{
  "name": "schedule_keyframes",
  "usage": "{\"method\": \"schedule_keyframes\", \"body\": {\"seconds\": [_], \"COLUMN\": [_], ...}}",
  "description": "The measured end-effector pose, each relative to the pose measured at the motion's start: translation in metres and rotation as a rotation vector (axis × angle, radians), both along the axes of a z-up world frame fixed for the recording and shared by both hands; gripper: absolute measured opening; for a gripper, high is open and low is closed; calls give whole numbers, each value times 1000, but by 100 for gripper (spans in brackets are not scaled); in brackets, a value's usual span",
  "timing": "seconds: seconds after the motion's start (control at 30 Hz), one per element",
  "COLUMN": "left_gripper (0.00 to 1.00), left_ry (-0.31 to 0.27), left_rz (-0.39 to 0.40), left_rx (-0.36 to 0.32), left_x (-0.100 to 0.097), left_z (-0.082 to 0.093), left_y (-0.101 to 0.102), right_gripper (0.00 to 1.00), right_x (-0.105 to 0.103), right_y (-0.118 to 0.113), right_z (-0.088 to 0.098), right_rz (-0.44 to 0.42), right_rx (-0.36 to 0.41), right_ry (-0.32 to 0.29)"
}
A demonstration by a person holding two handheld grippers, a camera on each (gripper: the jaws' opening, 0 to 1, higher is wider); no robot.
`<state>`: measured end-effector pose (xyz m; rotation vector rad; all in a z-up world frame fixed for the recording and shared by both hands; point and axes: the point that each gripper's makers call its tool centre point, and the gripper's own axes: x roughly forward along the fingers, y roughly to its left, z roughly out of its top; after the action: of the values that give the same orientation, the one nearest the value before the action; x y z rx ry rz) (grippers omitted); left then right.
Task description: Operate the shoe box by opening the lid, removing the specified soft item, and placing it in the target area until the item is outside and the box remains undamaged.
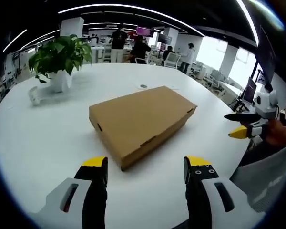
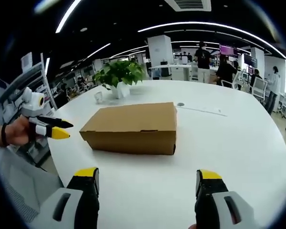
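A brown cardboard shoe box [image 1: 143, 121] [image 2: 133, 126] lies shut on the white table [image 1: 43, 138] [image 2: 233, 143], its lid flat and tucked in. My left gripper [image 1: 145, 163] hovers just short of the box's near corner, jaws wide apart with nothing between them. My right gripper [image 2: 148, 174] is also open and empty, facing the box's long side from a short way off. Each gripper appears in the other's view, held by a hand off the table's edge: the right gripper [image 1: 242, 126] and the left gripper [image 2: 51, 129]. The soft item is hidden inside.
A potted green plant [image 1: 59, 57] [image 2: 119, 74] stands on the table beyond the box, with a small clear object [image 1: 34, 95] [image 2: 98, 97] beside it. A small round disc [image 1: 143, 86] [image 2: 180, 104] lies behind the box. People and desks are far behind.
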<state>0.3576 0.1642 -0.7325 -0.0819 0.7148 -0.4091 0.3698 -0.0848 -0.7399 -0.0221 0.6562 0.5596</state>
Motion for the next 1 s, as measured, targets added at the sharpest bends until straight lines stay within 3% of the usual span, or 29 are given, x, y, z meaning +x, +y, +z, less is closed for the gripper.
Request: {"method": "schedule_keyframes", "body": {"seconds": [0.13,0.7,1.0], "left_gripper": [66,63,64], "left_ry": [14,24,29], "left_rz": [18,0,-3], "left_rx": [-29,-15,-27], "left_x": [5,41,52], "left_z": [-1,-13,-24], "left_y": [4,3,2], "right_gripper": [82,79,79], "right_x": [12,63,76], "right_y": [7,23,36], "right_z": [-5,-27,-34], "right_rz": [8,34,68], "right_rx": [10,-16,-19], "right_ry": [6,26,39]}}
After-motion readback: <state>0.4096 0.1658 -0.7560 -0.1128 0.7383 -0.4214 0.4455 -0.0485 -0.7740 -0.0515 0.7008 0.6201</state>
